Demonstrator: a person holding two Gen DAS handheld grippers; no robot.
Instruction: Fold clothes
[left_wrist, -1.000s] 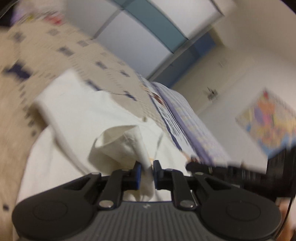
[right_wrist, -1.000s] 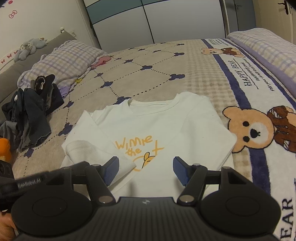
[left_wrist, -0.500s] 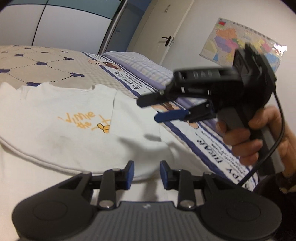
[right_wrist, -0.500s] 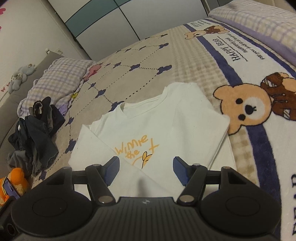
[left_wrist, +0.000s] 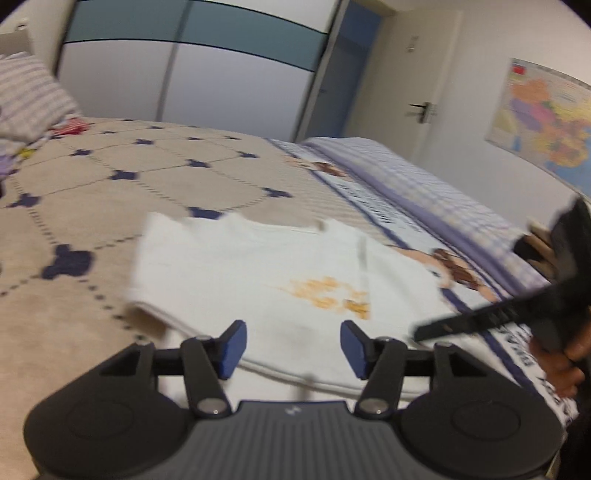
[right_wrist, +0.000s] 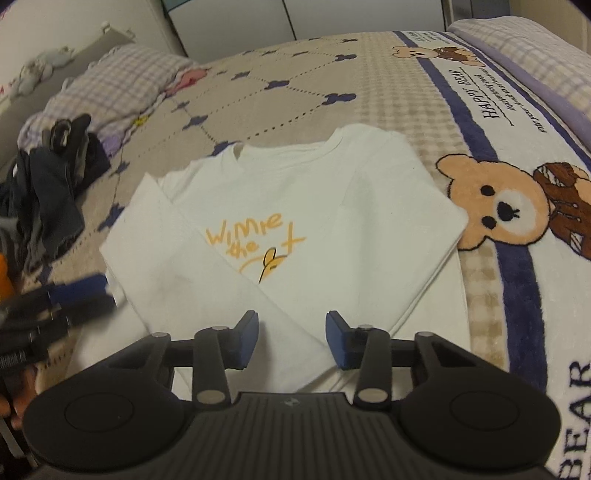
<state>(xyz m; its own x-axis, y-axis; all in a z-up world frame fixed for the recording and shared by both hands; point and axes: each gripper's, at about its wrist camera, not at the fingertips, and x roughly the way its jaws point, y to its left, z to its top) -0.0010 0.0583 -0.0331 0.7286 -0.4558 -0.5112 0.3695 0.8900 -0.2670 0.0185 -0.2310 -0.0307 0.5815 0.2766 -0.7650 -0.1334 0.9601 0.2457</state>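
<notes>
A white long-sleeved shirt (right_wrist: 332, 221) with orange lettering lies flat on the bed, both sleeves folded across its front. My right gripper (right_wrist: 291, 339) hovers over the shirt's near hem, its jaws closing, with no cloth pinched between the blue pads. My left gripper (left_wrist: 291, 347) is above the same shirt (left_wrist: 258, 266) near its lower left edge, jaws opening and holding nothing. Each gripper shows at the edge of the other's view: the left gripper (right_wrist: 70, 299) blurred at the left, the right gripper (left_wrist: 517, 314) in a hand at the right.
The bed cover (right_wrist: 498, 110) carries bear pictures and a blue stripe. A heap of dark clothes (right_wrist: 48, 184) and a checked pillow (right_wrist: 110, 85) lie at the left. Wardrobe doors (left_wrist: 184, 74), a door and a wall map (left_wrist: 546, 122) stand beyond the bed.
My left gripper let go of the white sleeve it pinched, opened and drew back over the shirt. My right gripper dropped slightly toward the hem and its jaws narrowed.
</notes>
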